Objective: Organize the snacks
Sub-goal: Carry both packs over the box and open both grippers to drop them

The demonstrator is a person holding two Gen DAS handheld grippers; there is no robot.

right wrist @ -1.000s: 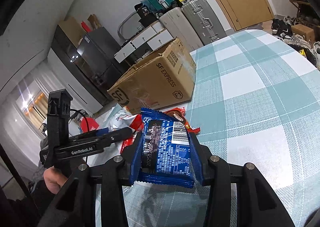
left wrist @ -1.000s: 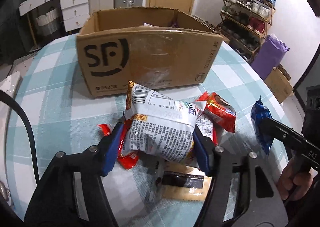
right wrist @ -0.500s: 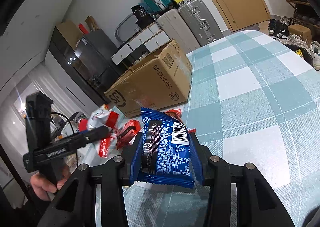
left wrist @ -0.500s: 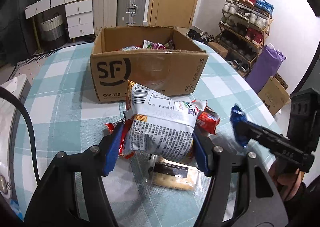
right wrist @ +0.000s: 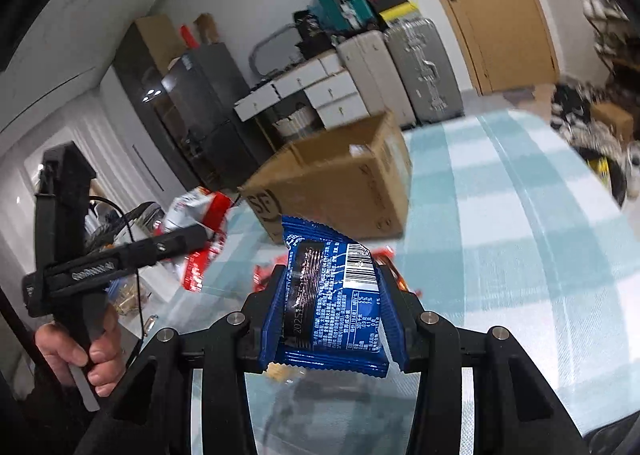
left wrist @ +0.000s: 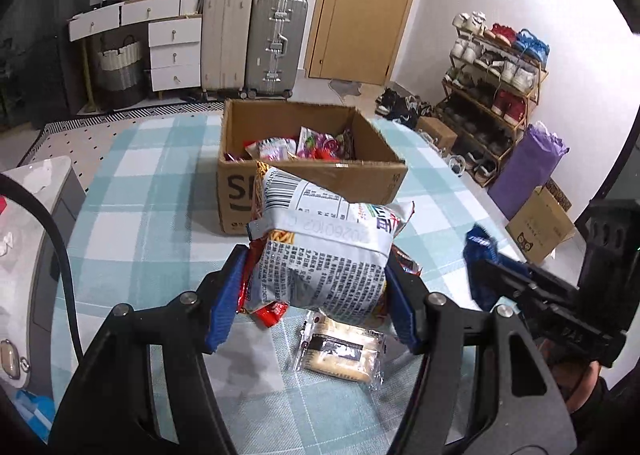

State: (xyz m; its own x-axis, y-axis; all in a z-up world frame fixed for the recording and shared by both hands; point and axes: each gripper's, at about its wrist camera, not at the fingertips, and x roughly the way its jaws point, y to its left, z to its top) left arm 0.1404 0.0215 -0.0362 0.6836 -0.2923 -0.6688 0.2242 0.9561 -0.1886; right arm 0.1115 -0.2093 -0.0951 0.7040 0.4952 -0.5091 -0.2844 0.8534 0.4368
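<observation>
Left hand-held gripper (left wrist: 316, 303) is clamped on a puffy white snack bag (left wrist: 324, 251), blue pads pressing both sides, jaws roughly mid-width because the bag is fat. The bag is up off the bench (left wrist: 132, 215), and a red wrapper (left wrist: 268, 311) pokes out under its left edge, though I can't tell if it's pinched in too or just lying on the cloth. Right below the bag a clear-wrapped biscuit pack (left wrist: 344, 351) lies flat on the checked cloth, apart from the pads.

Straight ahead is the open cardboard box (left wrist: 312, 175), flaps up, already holding a bunch of colourful packets (left wrist: 304, 145). The bag's top edge overlaps the box's near wall in the left wrist view. Bare cloth to the left of the box and between box and gripper, so that side is open. Bench edge curves away on the right, with a shoe rack (left wrist: 496, 91) and a purple bag (left wrist: 528, 171) on the floor past it.

Right hand-held gripper (right wrist: 332, 311) is nearly closed, gripping a flat blue packet (right wrist: 332, 295) upright between the pads, lifted clear of the bench. In the right wrist view the box sits ahead and slightly left, with some red wrappers (right wrist: 264, 275) on the cloth between. Wide open cloth off to the right. The view is motion-blurred there.
</observation>
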